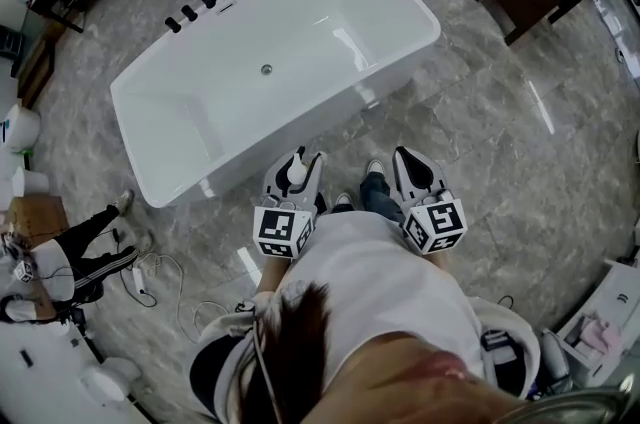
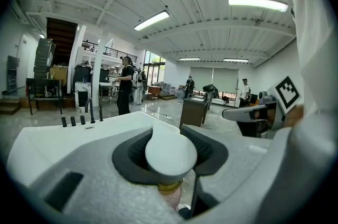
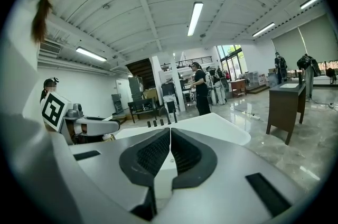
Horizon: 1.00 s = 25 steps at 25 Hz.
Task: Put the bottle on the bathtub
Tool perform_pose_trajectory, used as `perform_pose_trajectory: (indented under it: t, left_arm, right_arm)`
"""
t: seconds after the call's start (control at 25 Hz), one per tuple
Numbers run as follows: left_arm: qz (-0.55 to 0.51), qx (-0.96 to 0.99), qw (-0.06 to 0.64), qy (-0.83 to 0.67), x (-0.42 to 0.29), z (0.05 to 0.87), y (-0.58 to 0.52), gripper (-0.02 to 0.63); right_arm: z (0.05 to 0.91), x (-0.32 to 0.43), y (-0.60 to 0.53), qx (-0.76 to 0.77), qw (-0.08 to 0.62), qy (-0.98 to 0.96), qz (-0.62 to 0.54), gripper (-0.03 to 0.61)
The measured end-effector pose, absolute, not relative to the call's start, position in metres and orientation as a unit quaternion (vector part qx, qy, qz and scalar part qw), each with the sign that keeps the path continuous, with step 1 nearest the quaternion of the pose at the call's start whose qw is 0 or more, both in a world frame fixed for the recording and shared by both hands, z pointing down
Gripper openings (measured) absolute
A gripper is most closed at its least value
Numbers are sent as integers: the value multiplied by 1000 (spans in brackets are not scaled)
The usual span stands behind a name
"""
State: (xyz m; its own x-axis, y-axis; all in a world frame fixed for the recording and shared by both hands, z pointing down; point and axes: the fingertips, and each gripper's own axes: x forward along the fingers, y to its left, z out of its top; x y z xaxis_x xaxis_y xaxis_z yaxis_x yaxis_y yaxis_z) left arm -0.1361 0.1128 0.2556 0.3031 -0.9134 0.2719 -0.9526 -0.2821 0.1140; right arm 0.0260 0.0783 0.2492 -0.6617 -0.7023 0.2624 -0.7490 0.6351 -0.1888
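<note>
my left gripper [image 1: 300, 158]: jaws partly apart, clamped on the bottle [image 2: 170, 153], its white cap showing between them | my right gripper [image 3: 169, 132]: jaws together, holding nothing | bottle: in the air, near side of the white bathtub [image 1: 330, 7], not on it

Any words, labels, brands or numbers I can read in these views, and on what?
No readable text anywhere.
Left claw: its cube bears a black-and-white square pattern, no letters.
Right claw: its cube the same.
Bottle: only its white cap and neck show; no label in view.
</note>
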Motion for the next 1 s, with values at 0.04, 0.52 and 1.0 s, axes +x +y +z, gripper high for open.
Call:
perform_pose_trajectory:
  t: [0.04, 0.52, 1.0]
  left_arm:
    - [77, 795, 127, -588, -135, 255, 108, 138]
    - [64, 763, 115, -633, -115, 246, 46, 138]
    - [47, 731, 101, -674, -98, 237, 6, 138]
  right_arm:
    - [249, 27, 72, 400, 82, -902, 141, 14]
    - [241, 56, -7, 363, 79, -920, 124, 14]
    - [242, 90, -59, 344, 74, -929, 112, 14]
